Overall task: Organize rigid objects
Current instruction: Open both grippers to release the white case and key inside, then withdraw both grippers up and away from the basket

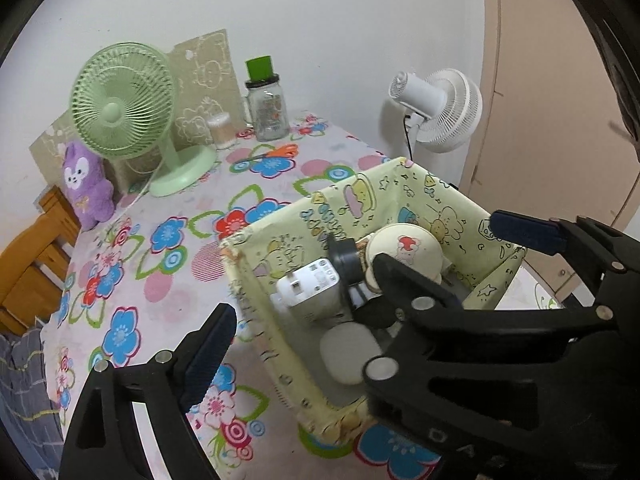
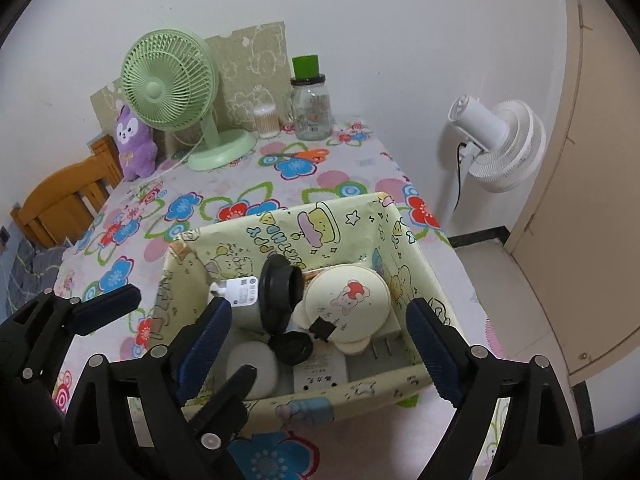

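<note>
On the desk [image 2: 248,200] with the flowered cloth, at about ten o'clock in both views, stand the green fan [image 2: 172,80] and the purple plush toy [image 2: 134,142]; they are well apart from the work. At twelve o'clock is the glass jar [image 2: 312,108] with its green cap, and just beside it the small tub of cotton swabs [image 2: 267,121].

The left gripper [image 1: 360,276] has its jaws spread wide and holds nothing. In its own view one finger [image 1: 208,354] hangs outside the box at seven o'clock.

The fabric box [image 2: 280,228] stands at the near right of the desk. Inside it lie the task's things: a white charger [image 2: 240,292], a black cup [image 2: 280,292] on its side, a round cream case [image 2: 346,304] with a cartoon print, a white oval case [image 2: 252,368] and a white power strip [image 2: 320,372] against the near wall.

The right gripper [image 2: 316,354] also has its jaws spread and empty, above the near side of the box.

I judge the step in hand is the retreat after a drop, or the start of the next pick. To do it well, lift both grippers straight up and clear of the soft walls, so no finger catches the rim and drags the box toward the desk edge at three o'clock. The two grippers are close together, so move them apart slowly
</note>
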### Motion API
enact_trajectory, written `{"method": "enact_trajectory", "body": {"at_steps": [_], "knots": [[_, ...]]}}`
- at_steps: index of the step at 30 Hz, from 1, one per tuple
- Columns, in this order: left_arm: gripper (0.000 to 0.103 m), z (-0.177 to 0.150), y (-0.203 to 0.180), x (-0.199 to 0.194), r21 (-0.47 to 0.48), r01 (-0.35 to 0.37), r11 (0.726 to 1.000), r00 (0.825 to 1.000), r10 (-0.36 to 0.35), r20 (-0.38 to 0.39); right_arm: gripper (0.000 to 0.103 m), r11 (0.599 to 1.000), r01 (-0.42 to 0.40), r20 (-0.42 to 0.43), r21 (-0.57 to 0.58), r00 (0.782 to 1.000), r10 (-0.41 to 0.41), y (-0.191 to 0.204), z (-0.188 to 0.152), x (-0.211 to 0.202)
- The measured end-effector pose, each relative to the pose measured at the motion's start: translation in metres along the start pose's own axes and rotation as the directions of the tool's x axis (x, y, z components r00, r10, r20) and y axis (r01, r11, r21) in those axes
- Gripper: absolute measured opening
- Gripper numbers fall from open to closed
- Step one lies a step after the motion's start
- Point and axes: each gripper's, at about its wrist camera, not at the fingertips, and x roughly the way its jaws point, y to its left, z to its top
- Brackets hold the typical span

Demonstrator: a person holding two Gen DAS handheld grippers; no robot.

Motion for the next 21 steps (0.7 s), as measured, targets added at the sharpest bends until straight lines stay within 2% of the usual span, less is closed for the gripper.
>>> {"method": "enact_trajectory", "body": {"at_steps": [10,21], "knots": [[0.096,-0.017,0.022,-0.027,-0.040,-0.033,0.999,0.998,0.035,0.053,0.094,0.999,0.022,0.044,-0.028,0.999,-0.021,0.024,-0.007,-0.023],[0.101,-0.038,0.053,-0.053,-0.109,-0.086,0.990,0.991,0.097,0.097,0.097,0.997,-0.016,0.097,-0.077,0.995,0.024,0.055,-0.014,-0.041]]}}
